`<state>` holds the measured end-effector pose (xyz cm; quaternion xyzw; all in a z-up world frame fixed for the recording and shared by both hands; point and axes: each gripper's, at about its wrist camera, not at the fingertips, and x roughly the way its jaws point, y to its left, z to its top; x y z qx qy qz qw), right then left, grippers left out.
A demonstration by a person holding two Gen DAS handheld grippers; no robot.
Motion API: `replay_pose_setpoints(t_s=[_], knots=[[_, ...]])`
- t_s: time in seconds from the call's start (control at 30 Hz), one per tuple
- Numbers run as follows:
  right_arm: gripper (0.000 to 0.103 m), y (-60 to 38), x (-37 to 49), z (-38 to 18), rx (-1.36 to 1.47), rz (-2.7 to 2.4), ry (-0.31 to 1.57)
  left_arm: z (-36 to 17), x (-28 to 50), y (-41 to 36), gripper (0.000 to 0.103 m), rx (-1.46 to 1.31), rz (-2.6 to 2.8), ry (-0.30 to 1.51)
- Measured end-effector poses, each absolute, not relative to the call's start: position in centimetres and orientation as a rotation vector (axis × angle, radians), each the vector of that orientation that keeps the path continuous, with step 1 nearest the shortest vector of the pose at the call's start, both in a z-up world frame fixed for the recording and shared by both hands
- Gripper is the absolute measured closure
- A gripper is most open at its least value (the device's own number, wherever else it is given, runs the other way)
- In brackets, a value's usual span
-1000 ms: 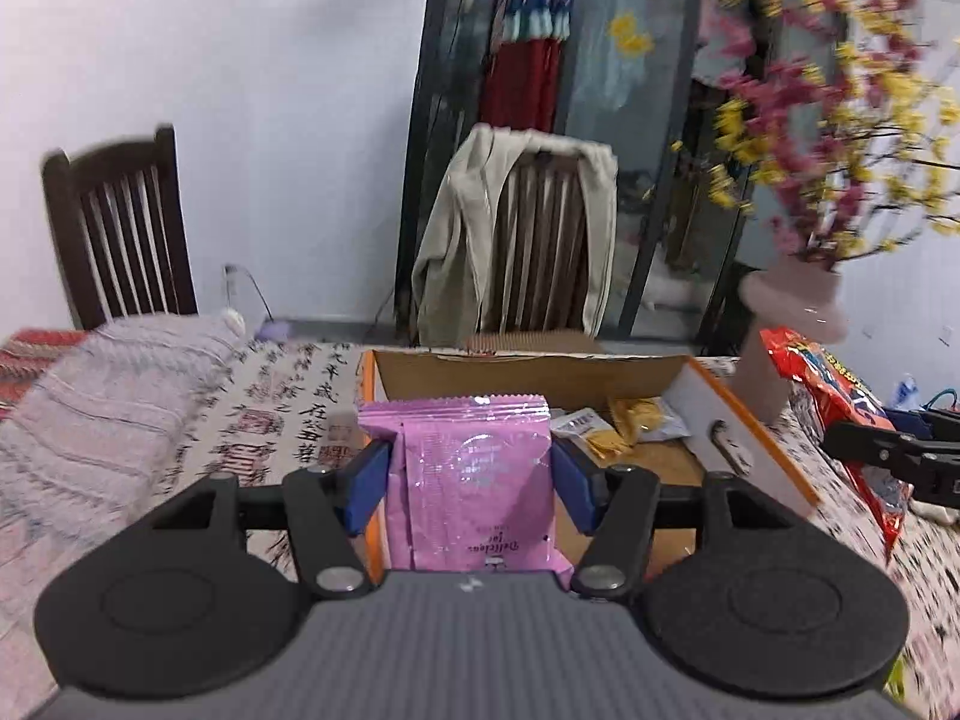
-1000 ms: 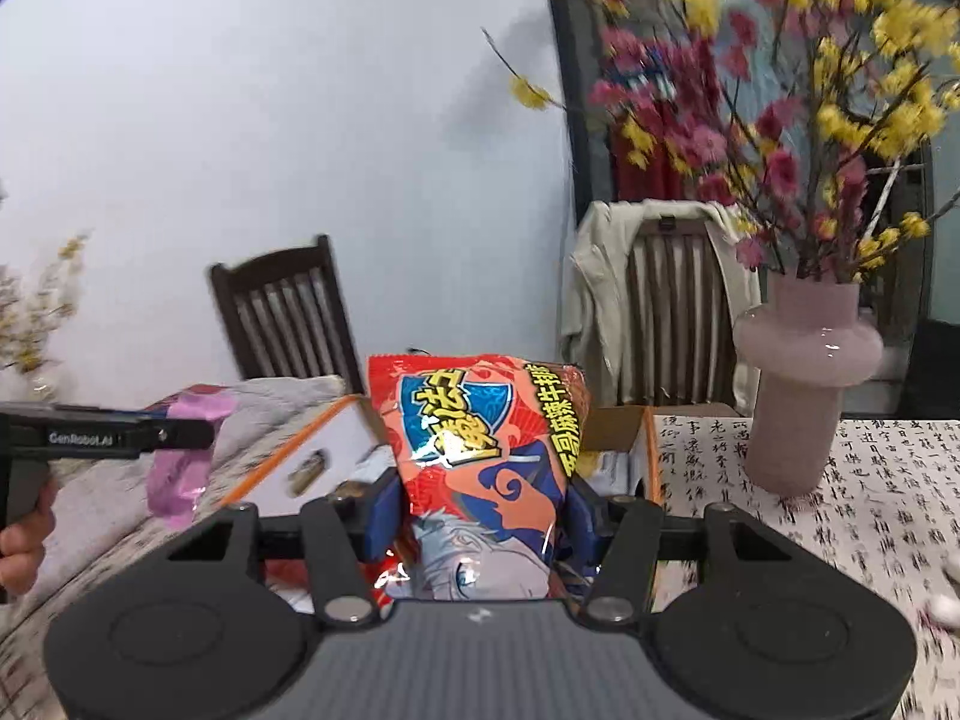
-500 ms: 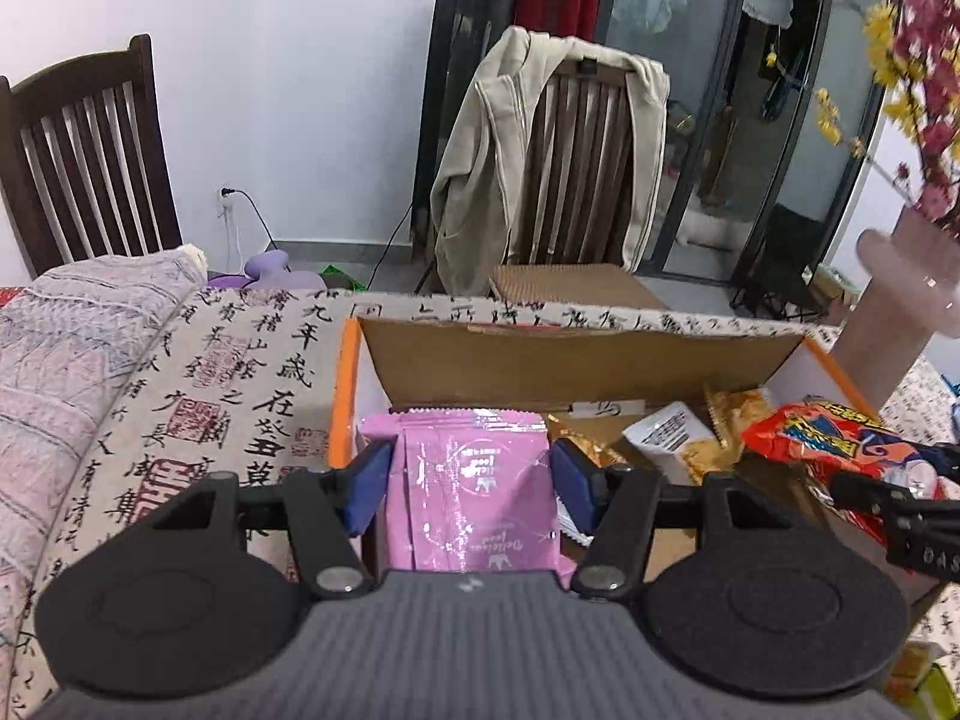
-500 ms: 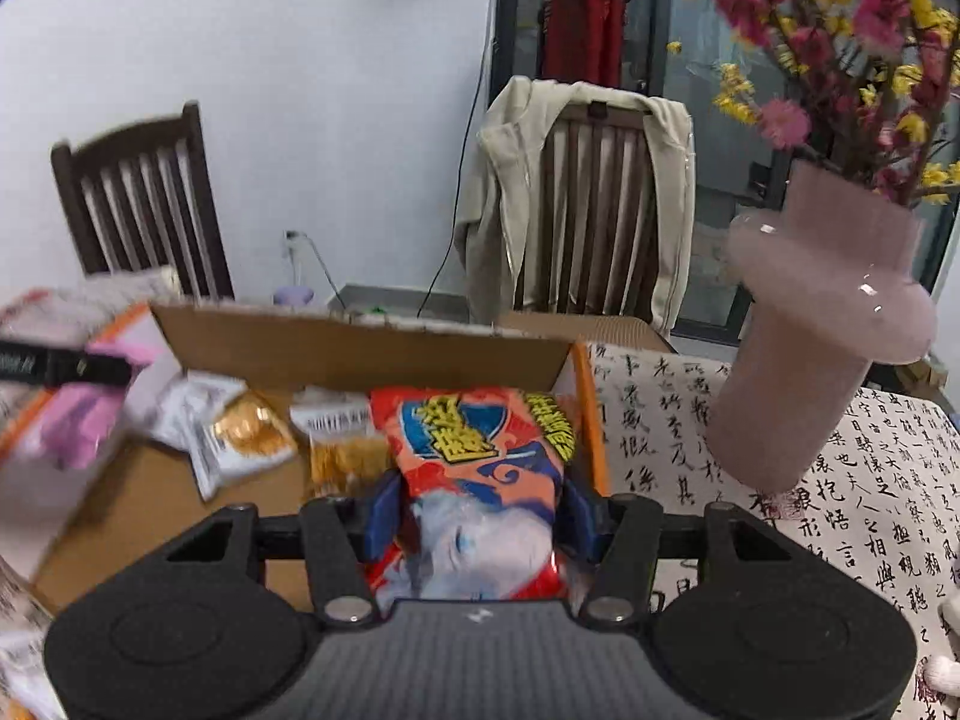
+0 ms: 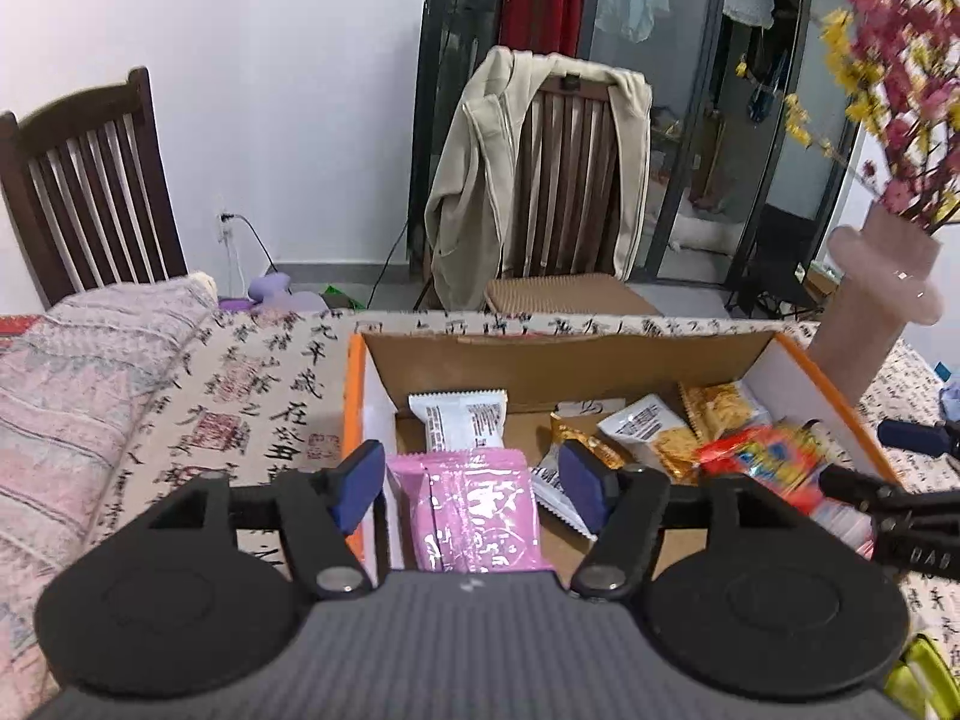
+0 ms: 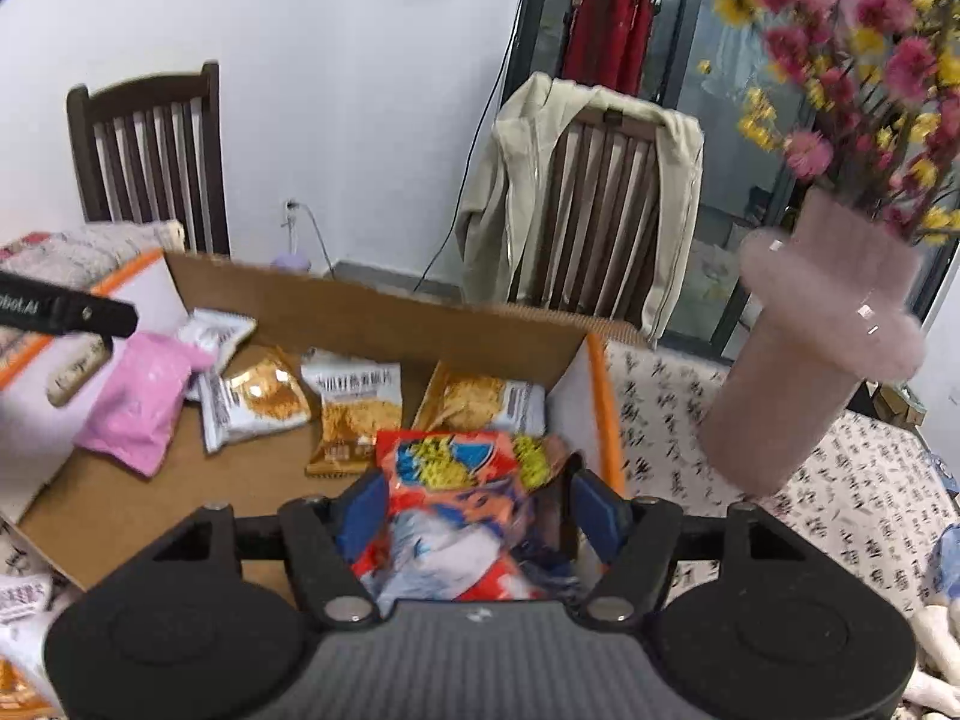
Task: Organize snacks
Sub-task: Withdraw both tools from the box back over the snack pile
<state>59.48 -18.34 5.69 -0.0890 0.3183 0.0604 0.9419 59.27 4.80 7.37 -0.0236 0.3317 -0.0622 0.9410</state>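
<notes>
An open cardboard box (image 5: 540, 354) with orange edges sits on the table and holds several snack packets. My left gripper (image 5: 474, 483) is open over the box's left side; the pink packet (image 5: 474, 510) lies loose between its spread fingers, and also shows in the right wrist view (image 6: 138, 402). My right gripper (image 6: 474, 510) is open over the box's right side; the red chip bag (image 6: 462, 504) rests between its fingers, free of the pads. The bag also shows in the left wrist view (image 5: 762, 462).
A pink vase (image 6: 810, 360) with flowers stands right of the box. A folded blanket (image 5: 78, 360) lies on the left. Two chairs (image 5: 570, 180) stand behind the table. More packets (image 6: 24, 594) lie outside the box at front left.
Both grippers moved down over the box and opened. The pink packet and the red chip bag were let go inside the box.
</notes>
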Motion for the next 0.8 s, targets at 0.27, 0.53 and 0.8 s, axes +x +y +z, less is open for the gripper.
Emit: replay_pose_setpoints(t_s=[0.27, 0.53, 0.8], knots=[[0.032, -20.3, 55.1, 10.7, -0.143, 0.138, 0.546, 12.4, 53.6, 4.5, 0.03, -0.033, -0.13, 0.579], [0.03, -21.4, 49.7, 13.8, -0.103, 0.183, 0.484, 15.3, 44.9, 3.9, 0.022, -0.005, -0.159, 0.49], [0.022, -21.7, 40.2, 13.2, -0.047, 0.311, 0.407, 13.5, 32.9, 3.4, 0.005, 0.036, -0.127, 0.368]])
